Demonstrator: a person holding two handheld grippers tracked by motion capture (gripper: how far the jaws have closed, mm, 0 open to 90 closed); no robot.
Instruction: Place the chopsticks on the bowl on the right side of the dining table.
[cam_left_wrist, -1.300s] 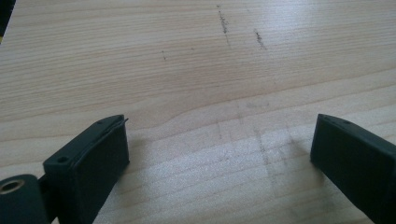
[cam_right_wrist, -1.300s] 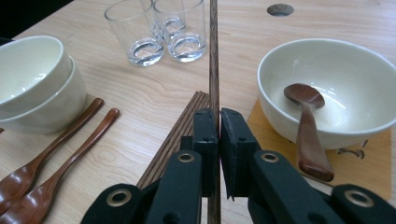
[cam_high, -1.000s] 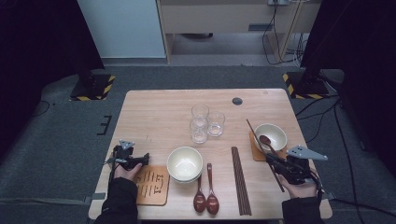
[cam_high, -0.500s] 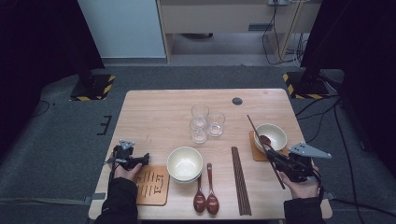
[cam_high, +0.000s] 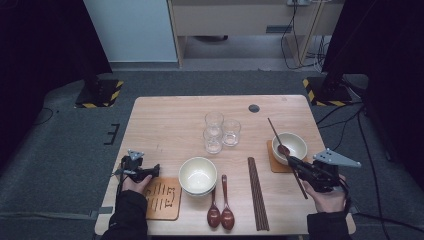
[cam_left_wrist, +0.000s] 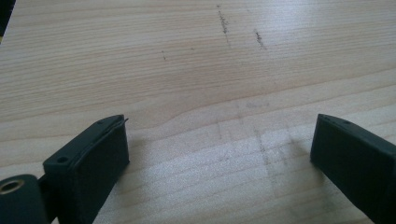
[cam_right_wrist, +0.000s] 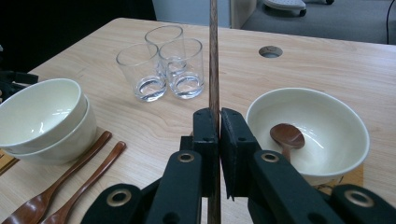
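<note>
A: What was the status on the left side of the table (cam_high: 165, 115)?

B: The left gripper (cam_high: 150, 172) rested at the near left edge, just beside the empty coaster (cam_high: 161, 199). Its jaws stood wide apart with only bare wood between them, as the left gripper view confirmed. That place setting was judged incomplete: no bowl on the coaster.

A: And the centre?

B: Two stacked cream bowls (cam_high: 198, 175) sat right of the empty coaster. Two wooden spoons (cam_high: 220, 204) lay near the front edge, and a bundle of dark chopsticks (cam_high: 257, 192) lay to their right. Three glasses (cam_high: 220, 132) stood clustered farther back. None of these had been distributed.

A: The right side?

B: One bowl (cam_high: 292, 145) sat on its coaster (cam_high: 272, 159) with a wooden spoon (cam_right_wrist: 287, 136) inside. That setting was judged partly laid.

A: The right gripper?

B: The right gripper (cam_right_wrist: 218, 122) was clamped narrowly on a single chopstick (cam_high: 280, 142), pads pressing it from both sides. The stick was lifted off the table at the near right, angled toward the far side past the left rim of the served bowl.

A: Remaining work?

B: Judged: place the held chopstick at the right setting, add its mate, then equip the left coaster with a bowl, spoon and chopsticks, and hand out the glasses.
</note>
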